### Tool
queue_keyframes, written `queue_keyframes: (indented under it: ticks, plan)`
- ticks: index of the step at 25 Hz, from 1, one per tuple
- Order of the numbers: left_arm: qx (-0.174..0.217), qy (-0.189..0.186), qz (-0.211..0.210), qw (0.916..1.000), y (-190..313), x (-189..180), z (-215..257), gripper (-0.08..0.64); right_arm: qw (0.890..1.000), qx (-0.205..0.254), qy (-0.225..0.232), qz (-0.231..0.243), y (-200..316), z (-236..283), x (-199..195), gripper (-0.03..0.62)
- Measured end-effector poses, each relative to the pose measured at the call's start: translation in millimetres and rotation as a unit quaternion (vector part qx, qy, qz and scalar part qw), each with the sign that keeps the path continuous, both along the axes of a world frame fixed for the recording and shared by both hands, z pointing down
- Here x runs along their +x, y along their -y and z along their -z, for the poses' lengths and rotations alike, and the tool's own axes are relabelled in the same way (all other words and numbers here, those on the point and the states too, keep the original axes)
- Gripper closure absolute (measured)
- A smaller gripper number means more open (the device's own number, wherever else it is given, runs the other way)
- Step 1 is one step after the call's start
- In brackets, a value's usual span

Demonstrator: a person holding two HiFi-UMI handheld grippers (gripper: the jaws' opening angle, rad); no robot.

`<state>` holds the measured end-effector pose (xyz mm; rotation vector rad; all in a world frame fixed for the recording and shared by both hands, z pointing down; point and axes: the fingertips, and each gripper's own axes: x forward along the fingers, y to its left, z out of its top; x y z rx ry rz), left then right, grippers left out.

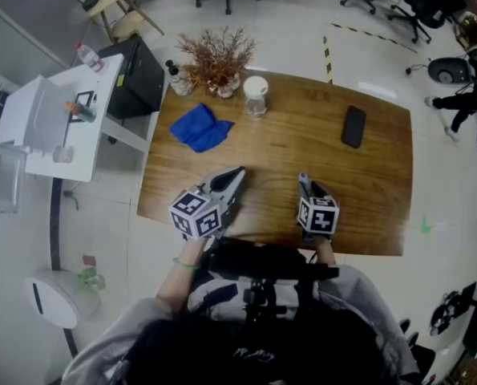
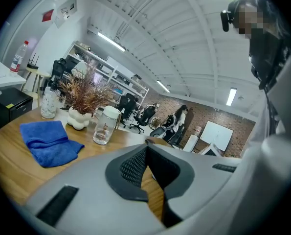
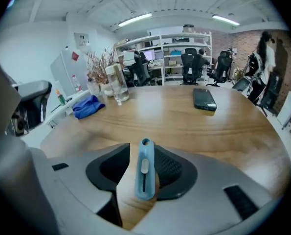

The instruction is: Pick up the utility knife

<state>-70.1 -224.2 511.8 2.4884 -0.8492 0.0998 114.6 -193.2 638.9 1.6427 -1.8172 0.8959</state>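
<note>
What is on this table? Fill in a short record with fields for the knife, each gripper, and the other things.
knife: blue, between the right gripper's jaws, not clamped
right gripper: open, jaws either side of the knife
left gripper: shut, empty
table: wooden
other things: blue cloth, jar, plant, phone

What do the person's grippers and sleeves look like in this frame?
Both the left gripper and right gripper are light grey plastic, tapering to jaws with dark ribbed pads. Each carries a white cube with black square markers. Grey sleeves; a green band on the left wrist.
</note>
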Motion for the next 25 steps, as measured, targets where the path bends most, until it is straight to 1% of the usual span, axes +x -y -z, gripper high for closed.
queue_keyframes:
  ticks: [1,3,5,7,11,13,16,20,25]
  plan:
    - [0.000,-0.001,-0.001,1.0000,-0.3,0.4,0.4,0.552,0.999,0.029,0.015,-0.007,6.5,12.3,0.7,0.426]
    - [0.000,-0.001,-0.004,1.0000,-1.0,2.0,0.5,0.552,0.997,0.056,0.054,-0.025,5.9,37.7,1.3,0.426]
    - [0.000,-0.001,-0.009,1.0000,-2.6,6.1,-0.4,0.552,0.991,0.086,0.096,-0.039,4.0,64.9,2.5,0.428]
    - [0.000,-0.002,-0.015,0.9999,-4.3,12.1,-0.8,0.552,0.984,0.118,0.125,-0.050,1.3,92.1,6.8,0.438]
    - [0.001,-0.004,-0.024,0.9997,-6.4,22.3,0.9,0.552,0.974,0.158,0.147,-0.065,-10.5,133.5,16.6,0.554]
    - [0.001,-0.005,-0.029,0.9996,-8.2,27.5,1.1,0.552,0.970,0.167,0.163,-0.070,-18.0,144.8,18.6,0.578]
    - [0.001,-0.006,-0.036,0.9993,-13.0,36.6,0.9,0.552,0.964,0.171,0.187,-0.079,-28.1,150.7,22.6,0.578]
    - [-0.001,-0.004,-0.042,0.9991,-19.8,44.3,0.4,0.552,0.964,0.170,0.187,-0.076,-35.3,152.6,26.7,0.580]
    - [-0.004,-0.003,-0.038,0.9992,-24.1,45.9,0.3,0.552,0.965,0.166,0.191,-0.068,-37.8,153.6,26.1,0.580]
